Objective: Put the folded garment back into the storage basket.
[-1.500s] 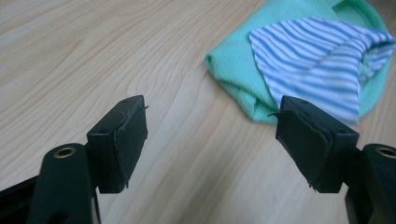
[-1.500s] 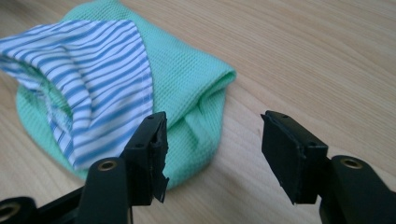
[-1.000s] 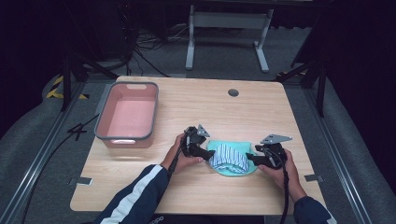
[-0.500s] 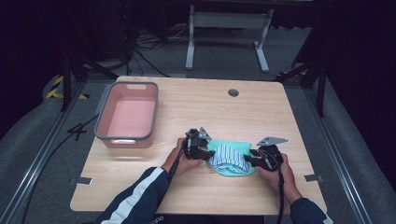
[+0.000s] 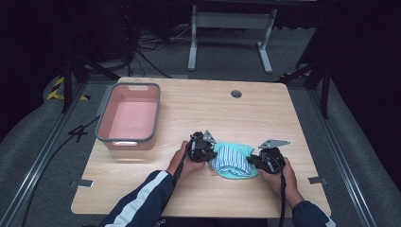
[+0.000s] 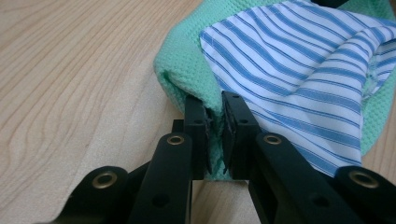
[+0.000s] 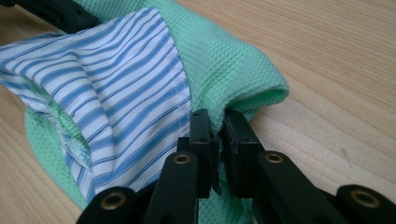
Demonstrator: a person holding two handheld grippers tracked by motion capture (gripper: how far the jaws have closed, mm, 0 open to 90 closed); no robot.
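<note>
High view: table [image 5: 198, 113] evenly lit from above, room around it almost black, picture soft and a bit grainy, shadows under the tub [image 5: 128, 113] faint. Both gripper views bright and even, no glare, cloth [image 6: 299, 70] weave and wood grain sharp at mid range; the black jaws at the bottom edge slightly soft, small dark shadow between them

cloths: 1 [image 5: 235, 161] | bins: 1 [image 5: 128, 116] | grippers: 2 [image 5: 208, 150] [image 5: 255, 160]
</note>
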